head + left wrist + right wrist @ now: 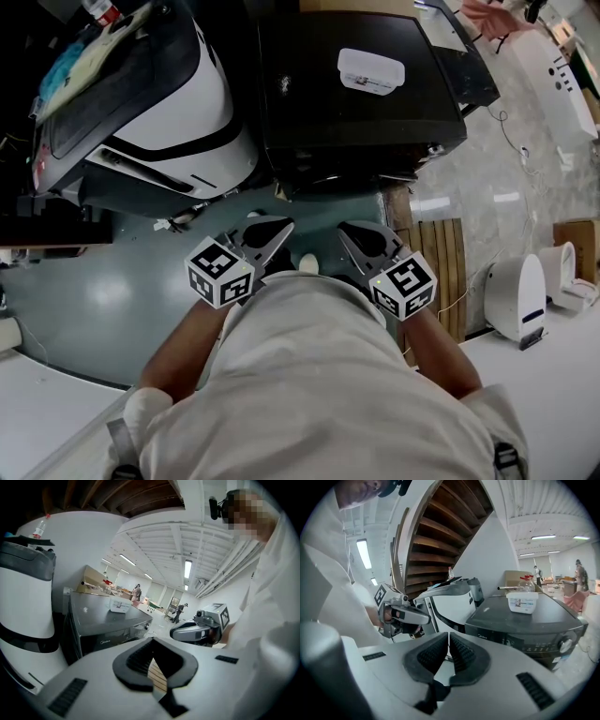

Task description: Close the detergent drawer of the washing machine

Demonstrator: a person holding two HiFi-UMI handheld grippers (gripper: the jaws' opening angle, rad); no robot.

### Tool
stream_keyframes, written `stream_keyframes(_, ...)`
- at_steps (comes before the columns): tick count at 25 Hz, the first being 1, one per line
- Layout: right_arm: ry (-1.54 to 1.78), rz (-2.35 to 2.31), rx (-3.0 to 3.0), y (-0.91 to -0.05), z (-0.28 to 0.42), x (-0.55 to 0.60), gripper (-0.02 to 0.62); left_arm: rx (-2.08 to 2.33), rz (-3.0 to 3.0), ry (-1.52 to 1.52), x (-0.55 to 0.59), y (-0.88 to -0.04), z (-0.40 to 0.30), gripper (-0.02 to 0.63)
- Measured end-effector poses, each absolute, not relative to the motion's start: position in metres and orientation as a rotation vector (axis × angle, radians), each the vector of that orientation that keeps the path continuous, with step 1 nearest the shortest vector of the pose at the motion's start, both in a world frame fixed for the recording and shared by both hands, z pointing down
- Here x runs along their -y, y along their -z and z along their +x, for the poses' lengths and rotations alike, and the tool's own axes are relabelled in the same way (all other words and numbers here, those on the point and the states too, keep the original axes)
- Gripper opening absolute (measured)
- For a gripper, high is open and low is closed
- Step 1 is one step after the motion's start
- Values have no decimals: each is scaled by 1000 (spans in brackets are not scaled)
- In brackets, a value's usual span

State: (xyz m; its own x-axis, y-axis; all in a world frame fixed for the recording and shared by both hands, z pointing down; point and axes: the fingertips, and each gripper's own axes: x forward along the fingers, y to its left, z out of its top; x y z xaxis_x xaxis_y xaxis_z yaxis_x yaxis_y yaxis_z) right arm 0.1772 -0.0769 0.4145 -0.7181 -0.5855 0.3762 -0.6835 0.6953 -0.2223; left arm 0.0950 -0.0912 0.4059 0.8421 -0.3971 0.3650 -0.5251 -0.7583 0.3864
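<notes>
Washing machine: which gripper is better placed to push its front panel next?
Probably the right gripper: it sits in front of the washing machine and its view faces the panel. Left gripper sits toward its corner. Both shut, empty.

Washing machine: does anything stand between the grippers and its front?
Nothing visible does. The left gripper and right gripper, both shut and empty, hang in front of the washing machine, with only floor between.
</notes>
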Motion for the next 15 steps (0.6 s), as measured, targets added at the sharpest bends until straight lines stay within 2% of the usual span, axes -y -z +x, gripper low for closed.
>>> stream_keyframes(15,-492,1021,2625,-415,179,75,6,672,2530,-389,87,-413,93,-3)
